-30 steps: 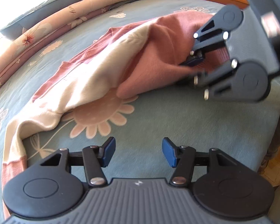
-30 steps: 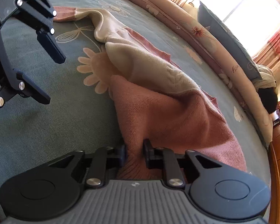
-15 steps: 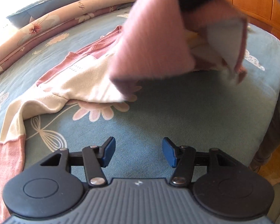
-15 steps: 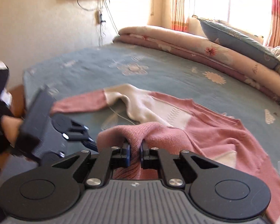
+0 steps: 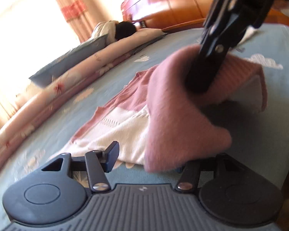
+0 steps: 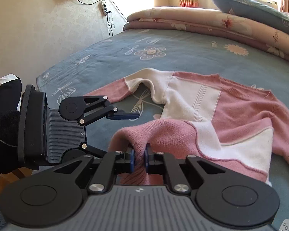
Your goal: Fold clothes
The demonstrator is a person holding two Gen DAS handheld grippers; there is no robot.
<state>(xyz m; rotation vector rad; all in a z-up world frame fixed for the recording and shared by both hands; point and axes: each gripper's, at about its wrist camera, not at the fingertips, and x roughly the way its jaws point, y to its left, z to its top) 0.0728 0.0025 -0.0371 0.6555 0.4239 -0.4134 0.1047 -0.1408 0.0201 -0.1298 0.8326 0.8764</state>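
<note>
Sunlit bedroom, with a blue flower-printed bed (image 6: 183,57) filling both views. On it lies a pink-and-white sweater (image 6: 240,111), its body spread flat toward the middle of the bed and one sleeve stretched out to the left in the right wrist view. The near pink edge of the sweater is lifted off the bed into a peak. The right gripper (image 6: 138,158) has its jaws pressed together on that raised fold, blue pads biting the knit from both sides. In the left wrist view the lifted cloth hangs from the right gripper and drapes down over the right-hand finger of the left gripper (image 5: 146,157). The left gripper's jaws stand spread; whether the hidden pad touches the cloth I cannot tell. A hand (image 6: 3,125) in a black glove holds the left gripper. Along the far side of the bed lie a rolled floral quilt (image 6: 212,21) and a blue pillow (image 6: 250,5). A wooden headboard (image 5: 173,5) stands behind.
</note>
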